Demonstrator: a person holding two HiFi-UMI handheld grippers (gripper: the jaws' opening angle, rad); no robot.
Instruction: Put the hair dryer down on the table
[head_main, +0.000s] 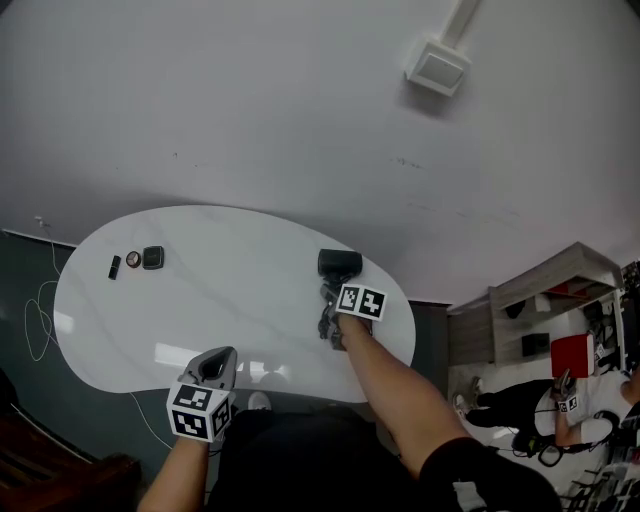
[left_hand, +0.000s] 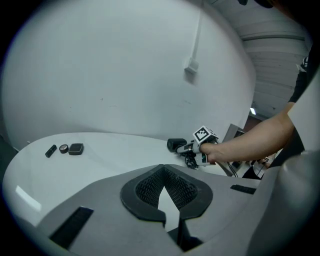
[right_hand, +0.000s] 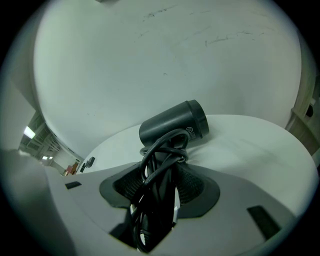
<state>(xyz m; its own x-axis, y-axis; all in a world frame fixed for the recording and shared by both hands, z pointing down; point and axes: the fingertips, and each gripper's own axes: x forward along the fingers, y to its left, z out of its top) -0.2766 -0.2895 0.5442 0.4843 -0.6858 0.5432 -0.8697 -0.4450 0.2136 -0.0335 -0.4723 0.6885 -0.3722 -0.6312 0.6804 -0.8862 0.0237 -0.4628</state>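
Hair dryer (right_hand: 172, 122) sits clamped by its handle in the right gripper (right_hand: 162, 172), whose jaws stand fairly wide and also pinch the black cord (right_hand: 155, 200) wound round the handle. Its barrel lies at the white table (head_main: 230, 290) near the far right edge; contact cannot be told. The left gripper (left_hand: 162, 175) hangs over the near edge, its tips together and empty.
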